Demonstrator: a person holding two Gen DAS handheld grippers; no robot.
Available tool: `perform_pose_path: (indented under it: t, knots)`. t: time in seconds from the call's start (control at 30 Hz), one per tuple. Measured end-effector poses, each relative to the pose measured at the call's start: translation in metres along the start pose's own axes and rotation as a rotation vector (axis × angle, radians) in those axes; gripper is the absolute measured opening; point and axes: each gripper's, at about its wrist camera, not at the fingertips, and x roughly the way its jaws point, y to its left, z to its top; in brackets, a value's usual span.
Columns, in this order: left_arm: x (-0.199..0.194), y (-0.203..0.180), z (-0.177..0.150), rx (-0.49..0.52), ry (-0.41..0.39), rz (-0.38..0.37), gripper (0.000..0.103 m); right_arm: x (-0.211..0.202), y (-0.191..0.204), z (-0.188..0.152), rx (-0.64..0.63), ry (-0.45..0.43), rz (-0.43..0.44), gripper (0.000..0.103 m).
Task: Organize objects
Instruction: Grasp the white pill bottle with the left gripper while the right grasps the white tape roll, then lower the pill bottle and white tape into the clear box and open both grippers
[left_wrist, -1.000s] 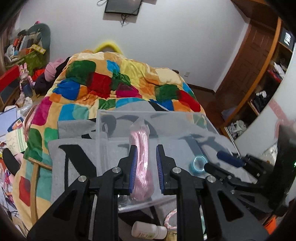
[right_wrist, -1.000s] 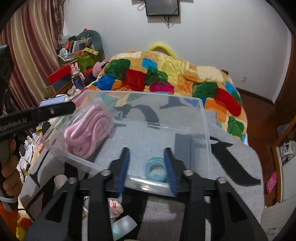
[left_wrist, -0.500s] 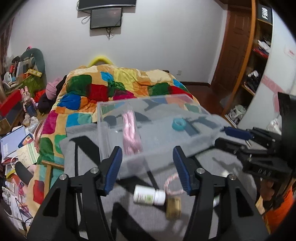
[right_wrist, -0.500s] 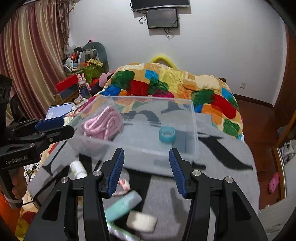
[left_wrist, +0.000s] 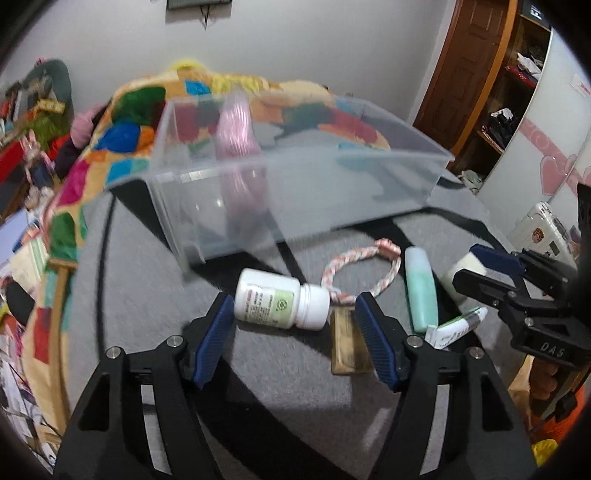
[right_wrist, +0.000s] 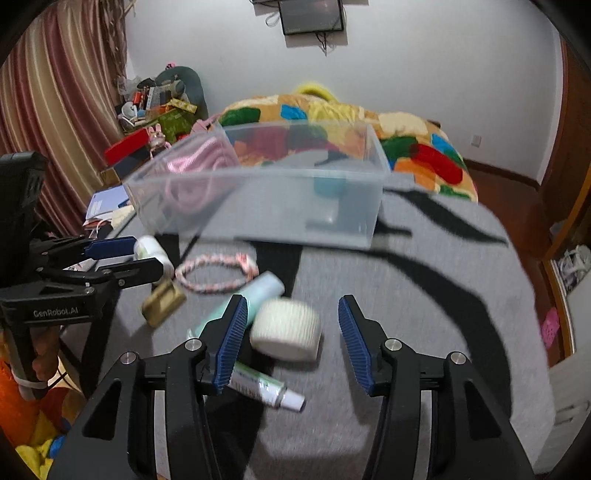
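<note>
Both grippers hovering over the clutter in front of the clear bin (left_wrist: 295, 192)

Left gripper (left_wrist: 295, 325) has its jaws wide apart around the white pill bottle (left_wrist: 280, 304), which lies on its side just in front of the bin, long axis across the view, cap pointing right. Right gripper (right_wrist: 290, 332), jaws also apart, frames a white tape roll (right_wrist: 286, 329) (blurry, so maybe a bandage). The green tube (left_wrist: 421, 290) beside the bottle points toward the bin. Pink rope (left_wrist: 236, 125) is inside the bin.
</note>
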Motion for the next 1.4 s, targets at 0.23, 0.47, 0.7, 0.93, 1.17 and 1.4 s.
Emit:
perform_pose_path:
  t: [0.23,0.47,0.7,0.93,1.17,1.4]
  knots:
    - [0.001,0.000,-0.001,-0.024,-0.013,0.017,0.066,0.009,-0.004,-0.011,0.053,0.011,0.031,0.045]
    - [-0.004,0.000,-0.004,-0.022,-0.047,0.025,0.052,-0.004,0.002,-0.010,0.042,-0.034,0.037,0.037]
    - [-0.030,-0.006,0.003,-0.009,-0.120,0.028,0.052,-0.018,0.005,0.001,0.029,-0.086,0.027,0.037]
    - [-0.052,-0.011,0.023,-0.015,-0.192,0.021,0.052,-0.026,0.008,0.030,0.017,-0.143,0.024,0.037]
    - [-0.061,-0.016,0.050,-0.014,-0.250,0.028,0.052,-0.029,0.021,0.063,-0.029,-0.204,0.014,0.037]
    - [-0.049,-0.019,0.078,-0.025,-0.247,0.024,0.052,-0.004,0.016,0.093,-0.035,-0.180,-0.035,0.037]
